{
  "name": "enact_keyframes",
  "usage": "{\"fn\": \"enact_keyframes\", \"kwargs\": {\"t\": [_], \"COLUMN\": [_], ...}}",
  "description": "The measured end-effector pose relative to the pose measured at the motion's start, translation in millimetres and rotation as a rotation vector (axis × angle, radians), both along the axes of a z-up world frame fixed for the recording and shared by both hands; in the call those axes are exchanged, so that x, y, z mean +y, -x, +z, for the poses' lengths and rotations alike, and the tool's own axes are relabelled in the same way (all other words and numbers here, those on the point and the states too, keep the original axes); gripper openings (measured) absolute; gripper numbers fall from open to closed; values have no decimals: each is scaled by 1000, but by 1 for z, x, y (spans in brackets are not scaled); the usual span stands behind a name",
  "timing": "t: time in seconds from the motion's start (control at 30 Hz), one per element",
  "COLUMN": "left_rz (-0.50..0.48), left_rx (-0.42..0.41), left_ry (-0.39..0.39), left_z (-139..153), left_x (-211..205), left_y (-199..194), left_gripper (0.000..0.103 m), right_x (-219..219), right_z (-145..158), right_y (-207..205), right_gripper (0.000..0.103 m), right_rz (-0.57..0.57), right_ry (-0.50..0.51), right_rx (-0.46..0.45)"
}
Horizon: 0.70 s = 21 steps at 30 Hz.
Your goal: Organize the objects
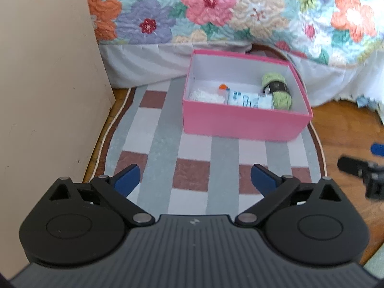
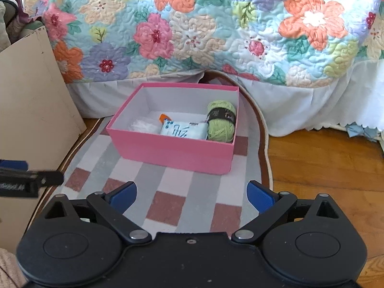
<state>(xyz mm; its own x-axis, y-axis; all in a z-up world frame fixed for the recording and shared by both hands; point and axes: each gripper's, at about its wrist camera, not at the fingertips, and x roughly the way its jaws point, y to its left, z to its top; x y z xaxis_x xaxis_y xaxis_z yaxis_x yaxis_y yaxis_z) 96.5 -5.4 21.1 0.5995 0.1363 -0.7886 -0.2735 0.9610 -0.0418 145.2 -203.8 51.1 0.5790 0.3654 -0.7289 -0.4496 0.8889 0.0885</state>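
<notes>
1. Looking ahead of both grippers, I see the pink box point(image 1: 244, 120) sitting open on the checked rug point(image 1: 153, 144), well ahead of the left gripper point(image 1: 195, 180) and a little to its right, and ahead of the right gripper point(image 2: 192, 195), slightly to its left.
2. Both grippers have their jaws spread wide with only rug between them; neither holds anything.
3. The task's things look already gathered: the green yarn ball point(image 2: 220, 122) lies at the box's right end, a pale blue packet point(image 2: 183, 129) in the middle, and a white bundle point(image 2: 141, 126) at the left with something orange-tipped behind it that I cannot identify.
4. My main worry is a wide jaw catching the near wall of the box if I reach in low; the cardboard looks light, so I judge it would slide or tip on the rug.
5. The two grippers sit near each other, each showing at the edge of the other's view, so swinging inward could knock them together.
6. To the left of the left gripper a beige panel point(image 1: 48, 96) stands close, leaving little room there.
7. Beyond the box the flowered quilt point(image 2: 216, 24) hangs down to the floor, blocking any overreach.
8. Right of the right gripper the wooden floor point(image 2: 324, 168) is open, the easiest side for moving.
</notes>
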Motion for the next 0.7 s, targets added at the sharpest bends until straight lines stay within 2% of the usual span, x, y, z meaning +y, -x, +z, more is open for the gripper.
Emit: {"fn": "enact_keyframes", "kwargs": {"t": [0.2, 0.37, 0.47, 0.6, 0.7], "left_rz": [14, 35, 22, -4, 0], "left_rx": [36, 65, 61, 74, 81], "left_ry": [-33, -21, -32, -1, -17], "left_z": [3, 2, 3, 2, 2], "left_x": [-4, -2, -6, -11, -14], "left_y": [1, 3, 5, 6, 6], "left_gripper": [103, 103, 103, 103, 103], "right_x": [1, 1, 1, 1, 1], "right_z": [4, 1, 1, 2, 2], "right_y": [11, 13, 15, 17, 17], "right_gripper": [100, 100, 100, 100, 100], "right_rz": [-9, -26, -30, -28, -26], "right_ry": [29, 42, 50, 62, 63], "right_rx": [-20, -6, -8, -9, -7]}}
